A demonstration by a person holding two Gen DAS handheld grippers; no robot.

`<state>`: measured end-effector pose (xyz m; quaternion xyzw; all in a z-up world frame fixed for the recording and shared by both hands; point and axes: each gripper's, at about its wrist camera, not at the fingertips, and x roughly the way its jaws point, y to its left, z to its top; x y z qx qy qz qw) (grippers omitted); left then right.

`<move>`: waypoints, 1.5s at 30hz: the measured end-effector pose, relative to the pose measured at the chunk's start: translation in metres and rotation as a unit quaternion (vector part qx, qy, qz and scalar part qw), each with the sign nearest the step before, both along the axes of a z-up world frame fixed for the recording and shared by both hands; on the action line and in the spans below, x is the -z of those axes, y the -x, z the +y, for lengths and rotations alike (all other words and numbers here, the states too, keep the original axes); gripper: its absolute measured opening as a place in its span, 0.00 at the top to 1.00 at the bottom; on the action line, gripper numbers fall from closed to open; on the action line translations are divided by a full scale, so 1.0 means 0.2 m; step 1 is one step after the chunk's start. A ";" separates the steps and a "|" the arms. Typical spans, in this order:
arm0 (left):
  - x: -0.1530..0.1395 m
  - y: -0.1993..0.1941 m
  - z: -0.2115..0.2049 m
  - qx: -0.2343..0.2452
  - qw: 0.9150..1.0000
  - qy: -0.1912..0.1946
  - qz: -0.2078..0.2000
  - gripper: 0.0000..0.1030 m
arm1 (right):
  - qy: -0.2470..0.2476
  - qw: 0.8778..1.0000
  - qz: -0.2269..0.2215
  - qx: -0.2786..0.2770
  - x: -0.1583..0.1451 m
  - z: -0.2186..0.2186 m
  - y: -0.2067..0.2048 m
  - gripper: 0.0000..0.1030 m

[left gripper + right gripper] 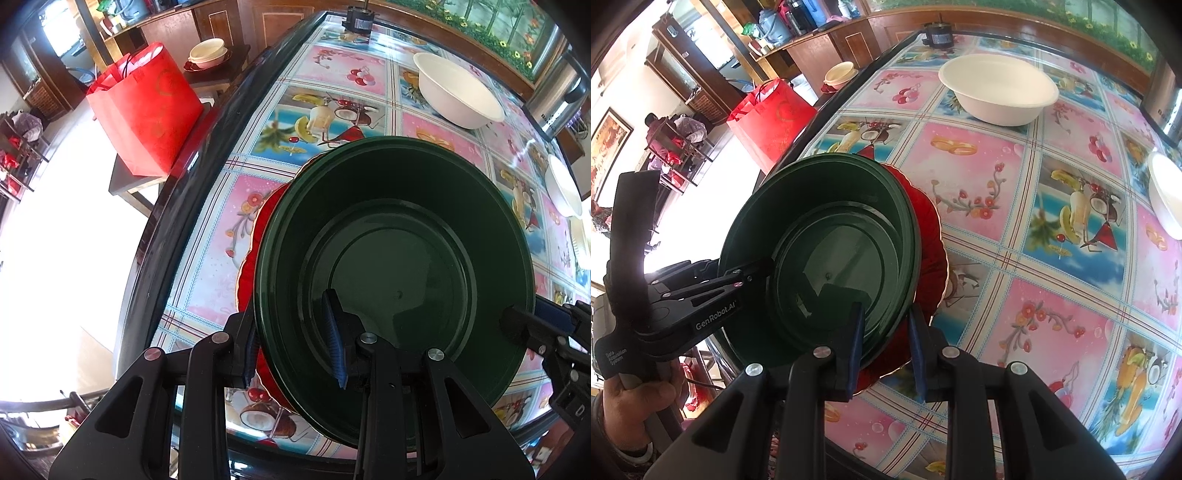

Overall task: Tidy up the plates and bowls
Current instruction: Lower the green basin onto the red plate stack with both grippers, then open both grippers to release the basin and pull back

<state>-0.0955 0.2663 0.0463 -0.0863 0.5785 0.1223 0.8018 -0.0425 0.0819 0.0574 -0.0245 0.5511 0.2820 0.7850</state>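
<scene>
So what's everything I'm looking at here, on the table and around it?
green plates: a nested stack, count unclear, dark green, near table edge, on the red plate, gripped at both sides
red plate: one, red with a gold scalloped rim, under the green stack
white bowls: two on the table, one at the far end, one at the right edge
tablecloth: one, pink and blue fruit squares, covers the table
red bag: one, on a low stand beside the table
cream bowl: on a side table beyond the bag
left gripper: black, blue pads, straddling the stack's rim
right gripper: black, blue pads, straddling both plates' rims
hand: one, holding the left gripper's handle
</scene>
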 end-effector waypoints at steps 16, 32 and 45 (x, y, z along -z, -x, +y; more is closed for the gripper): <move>-0.07 0.01 0.00 -0.002 1.000 0.008 -0.012 0.60 | -0.007 1.000 -0.008 0.009 -0.04 -0.04 -0.01 0.60; -0.20 0.02 0.01 -0.006 0.999 -0.012 -0.041 0.60 | -0.022 1.000 -0.022 0.003 -0.10 -0.03 -0.01 0.53; -0.33 -0.09 -0.08 0.012 0.997 -0.010 -0.072 0.60 | -0.029 0.999 -0.026 0.008 -0.13 -0.07 -0.05 0.51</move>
